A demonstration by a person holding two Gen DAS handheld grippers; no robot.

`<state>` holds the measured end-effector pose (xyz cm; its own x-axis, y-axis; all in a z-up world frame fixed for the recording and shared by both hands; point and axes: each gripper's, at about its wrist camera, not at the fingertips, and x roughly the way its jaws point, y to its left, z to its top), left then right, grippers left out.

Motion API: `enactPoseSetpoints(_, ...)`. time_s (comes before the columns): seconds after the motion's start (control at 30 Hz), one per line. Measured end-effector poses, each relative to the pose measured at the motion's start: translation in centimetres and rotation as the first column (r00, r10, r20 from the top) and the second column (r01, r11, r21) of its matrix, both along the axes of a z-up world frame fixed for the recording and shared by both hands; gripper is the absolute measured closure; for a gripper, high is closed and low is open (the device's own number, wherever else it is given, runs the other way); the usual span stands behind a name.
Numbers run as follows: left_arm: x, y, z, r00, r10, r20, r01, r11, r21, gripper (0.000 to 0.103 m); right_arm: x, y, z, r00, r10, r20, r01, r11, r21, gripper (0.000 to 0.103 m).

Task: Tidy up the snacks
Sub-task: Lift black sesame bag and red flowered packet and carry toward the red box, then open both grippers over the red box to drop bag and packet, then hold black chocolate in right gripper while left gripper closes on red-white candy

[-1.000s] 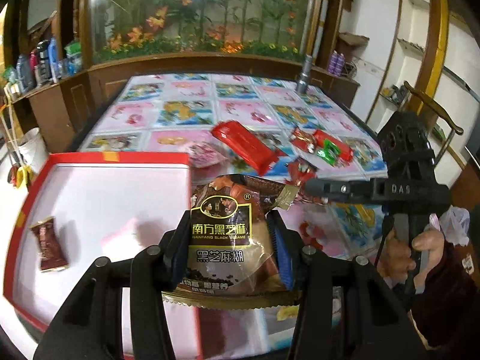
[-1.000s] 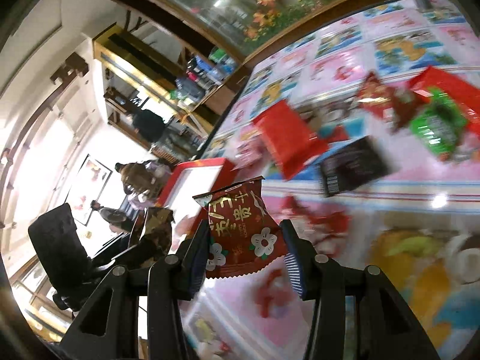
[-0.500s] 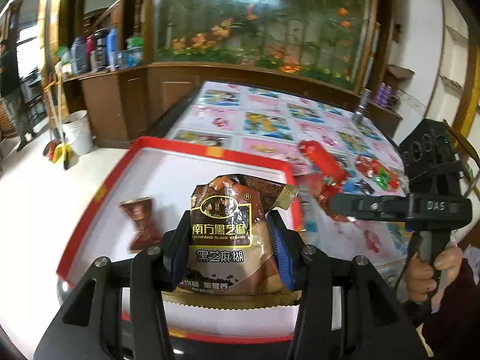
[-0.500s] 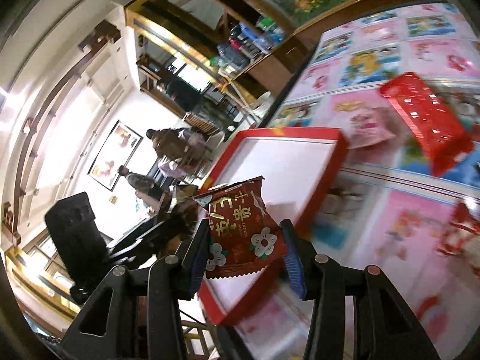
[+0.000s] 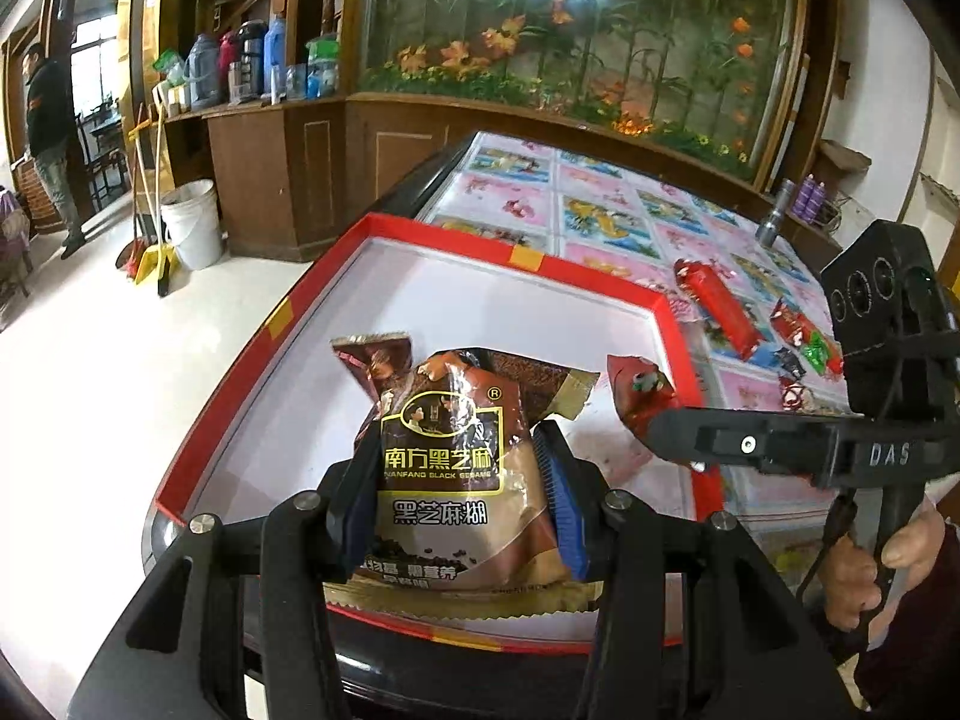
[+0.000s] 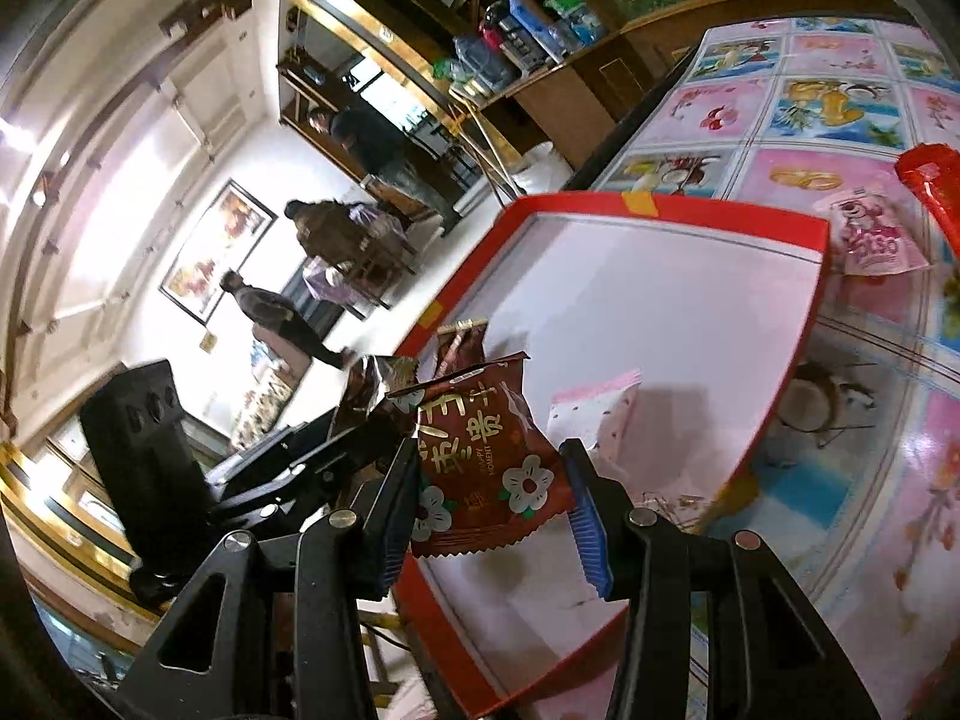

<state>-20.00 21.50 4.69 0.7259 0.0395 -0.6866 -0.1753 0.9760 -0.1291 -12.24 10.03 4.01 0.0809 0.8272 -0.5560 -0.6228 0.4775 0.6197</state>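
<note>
Patterned tablecloth (image 5: 606, 222) is carrying a red-rimmed white tray (image 5: 528, 258) at its near edge. Nearest, the left gripper (image 5: 459, 516) is pinching a brown sesame-paste packet (image 5: 450, 468) by its lower half, jaws partly closed, above the tray's near side. The right gripper (image 6: 495, 504) is gripping a dark-red flowered sachet (image 6: 480, 456) likewise over the tray. Both look light, soft and crinkly, best held mid-body. Farther off, loose snacks (image 5: 720, 300) are lying beyond the tray's far right corner.

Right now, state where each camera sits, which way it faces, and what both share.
Left wrist: on the left gripper, facing the red-rimmed tray; shows the sesame packet it clamps, the right gripper and a hand.
Right wrist: on the right gripper, tilted, clamping the red flower packet; shows the left gripper.
Shared: tray, both grippers.
</note>
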Motion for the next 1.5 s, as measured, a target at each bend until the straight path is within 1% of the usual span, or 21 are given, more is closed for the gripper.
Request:
enactPoseSetpoints(0.1, 0.1, 0.2, -0.6, 1.0, 0.006, -0.02, -0.006, 1.0, -0.008, 0.056, -0.2, 0.9, -0.4, 1.0, 0.004, 0.012, -0.004, 1.0, -0.03, 0.057)
enactPoseSetpoints(0.27, 0.5, 0.1, -1.2, 0.999, 0.021, -0.045, -0.021, 1.0, 0.0, 0.055, -0.1, 0.9, -0.9, 1.0, 0.012, 0.015, -0.012, 0.999, -0.039, 0.054)
enactPoseSetpoints(0.37, 0.5, 0.0, -0.8, 0.999, 0.029, -0.034, -0.028, 1.0, 0.003, 0.053, 0.2, 0.5, -0.8, 1.0, 0.002, 0.018, -0.002, 0.999, -0.036, 0.054)
enactPoseSetpoints(0.4, 0.4, 0.0, -0.7, 0.999, 0.035, -0.031, -0.034, 0.999, 0.011, 0.051, 0.3, 0.1, -0.7, 1.0, -0.005, 0.021, 0.005, 1.0, -0.031, 0.054)
enactPoseSetpoints(0.43, 0.4, -0.1, -0.3, 0.999, 0.042, -0.023, -0.041, 0.999, 0.027, 0.045, 0.5, -0.5, -0.5, 1.0, -0.014, 0.025, 0.015, 1.0, -0.023, 0.054)
enactPoseSetpoints(0.5, 0.3, -0.4, 0.3, 0.999, 0.046, -0.001, -0.046, 0.998, 0.048, 0.039, 0.6, -2.1, -0.1, 0.999, -0.034, 0.036, 0.035, 0.999, -0.006, 0.054)
enactPoseSetpoints(0.57, 0.3, -0.9, 0.9, 0.999, 0.034, 0.022, -0.035, 0.998, 0.055, 0.036, 0.6, -4.2, 0.3, 0.996, -0.064, 0.059, 0.063, 0.998, 0.008, 0.054)
enactPoseSetpoints(0.63, 0.4, -1.5, 1.2, 0.999, 0.015, 0.035, -0.017, 0.998, 0.057, 0.031, 1.0, -7.2, 0.7, 0.989, -0.117, 0.087, 0.116, 0.993, 0.013, 0.053)
enactPoseSetpoints(0.67, 0.6, -1.9, 1.3, 0.999, 0.001, 0.038, -0.003, 0.998, 0.058, 0.03, 1.3, -8.6, 0.8, 0.985, -0.144, 0.095, 0.144, 0.99, 0.011, 0.053)
enactPoseSetpoints(0.77, 1.4, -4.0, 1.2, 0.998, -0.058, 0.027, 0.056, 0.996, 0.063, 0.03, 2.4, -13.8, 1.1, 0.96, -0.254, 0.116, 0.254, 0.967, 0.011, 0.053)
enactPoseSetpoints(0.87, 2.2, -6.2, 0.9, 0.993, -0.114, 0.012, 0.112, 0.991, 0.067, 0.03, 3.3, -19.1, 1.1, 0.922, -0.366, 0.13, 0.368, 0.93, 0.004, 0.052)
enactPoseSetpoints(0.97, 2.6, -8.0, 0.9, 0.987, -0.162, 0.006, 0.161, 0.985, 0.065, 0.03, 3.8, -23.2, 0.7, 0.892, -0.436, 0.119, 0.439, 0.898, -0.007, 0.051)
enactPoseSetpoints(1.0, 2.7, -8.7, 1.0, 0.983, -0.183, 0.003, 0.182, 0.981, 0.068, 0.03, 4.0, -24.4, 0.5, 0.881, -0.46, 0.112, 0.464, 0.886, -0.013, 0.05)
enactPoseSetpoints(1.1, 2.9, -10.5, 1.1, 0.974, -0.227, -0.007, 0.227, 0.97, 0.087, 0.03, 5.4, -26.7, -0.3, 0.853, -0.52, 0.046, 0.521, 0.853, -0.028, 0.05)
enactPoseSetpoints(1.17, 3.0, -11.3, 1.0, 0.969, -0.248, -0.014, 0.248, 0.964, 0.091, 0.03, 6.4, -26.6, -0.3, 0.842, -0.536, 0.067, 0.54, 0.839, -0.065, 0.05)
enactPoseSetpoints(1.23, 3.0, -12.1, 0.9, 0.963, -0.268, -0.026, 0.269, 0.958, 0.096, 0.03, 7.6, -25.6, -0.2, 0.837, -0.534, 0.119, 0.546, 0.826, -0.14, 0.05)
enactPoseSetpoints(1.37, 3.1, -12.9, 0.8, 0.958, -0.283, -0.047, 0.287, 0.953, 0.102, 0.03, 9.2, -22.9, -0.8, 0.861, -0.471, 0.19, 0.507, 0.825, -0.25, 0.05)
enactPoseSetpoints(1.43, 3.2, -13.3, 0.8, 0.956, -0.288, -0.051, 0.292, 0.951, 0.106, 0.03, 9.6, -21.5, -1.5, 0.866, -0.439, 0.238, 0.497, 0.806, -0.322, 0.05)
enactPoseSetpoints(1.47, 3.4, -13.5, 0.9, 0.955, -0.293, -0.054, 0.297, 0.949, 0.109, 0.03, 9.8, -21.0, -1.9, 0.865, -0.426, 0.265, 0.497, 0.795, -0.347, 0.049)
enactPoseSetpoints(1.5, 3.6, -13.9, 0.9, 0.952, -0.3, -0.058, 0.305, 0.946, 0.113, 0.03, 9.6, -20.8, -1.9, 0.864, -0.416, 0.285, 0.498, 0.792, -0.352, 0.048)
